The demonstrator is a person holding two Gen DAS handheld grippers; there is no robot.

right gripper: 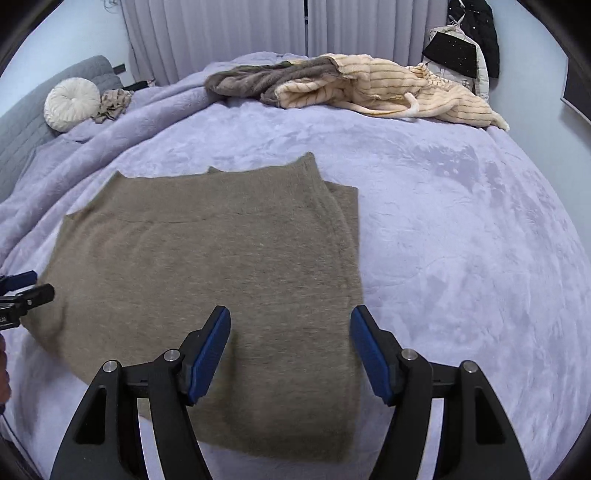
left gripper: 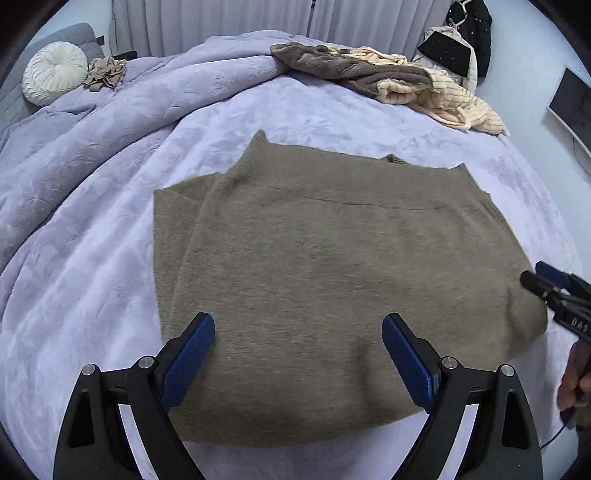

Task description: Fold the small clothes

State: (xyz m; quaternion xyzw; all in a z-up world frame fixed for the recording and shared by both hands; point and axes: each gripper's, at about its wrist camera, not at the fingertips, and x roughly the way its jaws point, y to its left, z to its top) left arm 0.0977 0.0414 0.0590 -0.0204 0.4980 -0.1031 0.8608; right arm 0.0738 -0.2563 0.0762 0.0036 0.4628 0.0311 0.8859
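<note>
An olive-brown knit sweater (left gripper: 332, 280) lies flat on the lilac bedspread (left gripper: 92, 314), with one side folded over its body; it also shows in the right wrist view (right gripper: 207, 280). My left gripper (left gripper: 298, 334) is open and empty, hovering over the sweater's near hem. My right gripper (right gripper: 290, 325) is open and empty over the sweater's near right edge. The right gripper's tips show at the sweater's right edge in the left wrist view (left gripper: 543, 277). The left gripper's tips show at the sweater's left edge in the right wrist view (right gripper: 35, 286).
A pile of brown and cream striped clothes (right gripper: 351, 86) lies at the far side of the bed. A bunched lilac duvet (left gripper: 122, 110), a round white cushion (left gripper: 55, 77) and a small beige cloth (left gripper: 105, 72) lie at the far left. Curtains (right gripper: 229, 29) hang behind.
</note>
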